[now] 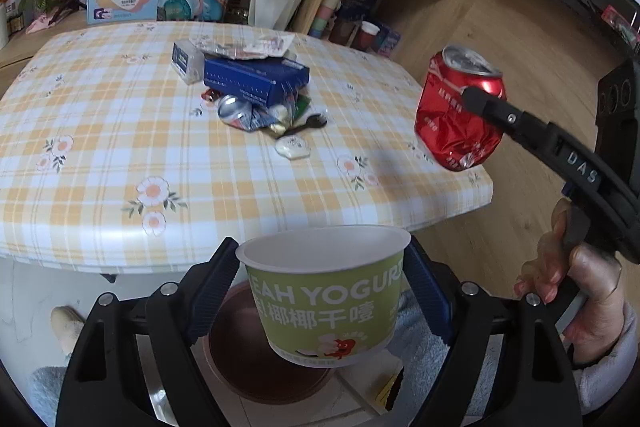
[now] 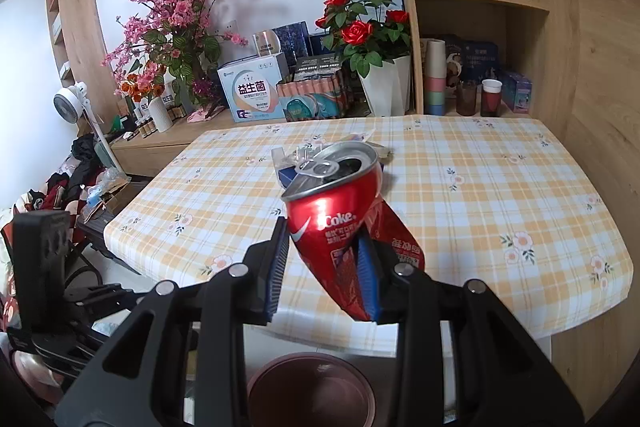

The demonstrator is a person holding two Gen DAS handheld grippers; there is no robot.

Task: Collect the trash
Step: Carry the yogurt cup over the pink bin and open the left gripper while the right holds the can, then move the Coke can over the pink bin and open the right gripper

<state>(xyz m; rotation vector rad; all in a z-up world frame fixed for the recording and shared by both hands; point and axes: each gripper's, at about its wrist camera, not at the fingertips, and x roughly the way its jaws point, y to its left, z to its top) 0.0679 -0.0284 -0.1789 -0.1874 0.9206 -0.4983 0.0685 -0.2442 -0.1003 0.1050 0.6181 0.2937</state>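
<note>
Two grips hold: our left gripper (image 1: 320, 291) clamps the yogurt cup (image 1: 326, 291) directly above the brown bin (image 1: 240, 359); our right gripper (image 2: 324, 267) pinches the crushed Coke can (image 2: 340, 227) over the table's near edge (image 2: 480, 323)

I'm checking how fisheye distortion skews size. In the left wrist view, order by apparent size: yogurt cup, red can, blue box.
1. Yogurt cup, though it is nearest the camera.
2. Red can.
3. Blue box, looking about as big as the can, so their order is unsure.

Red can (image 2: 336, 223) (yellow-checked tablecloth (image 2: 480, 195))
</note>
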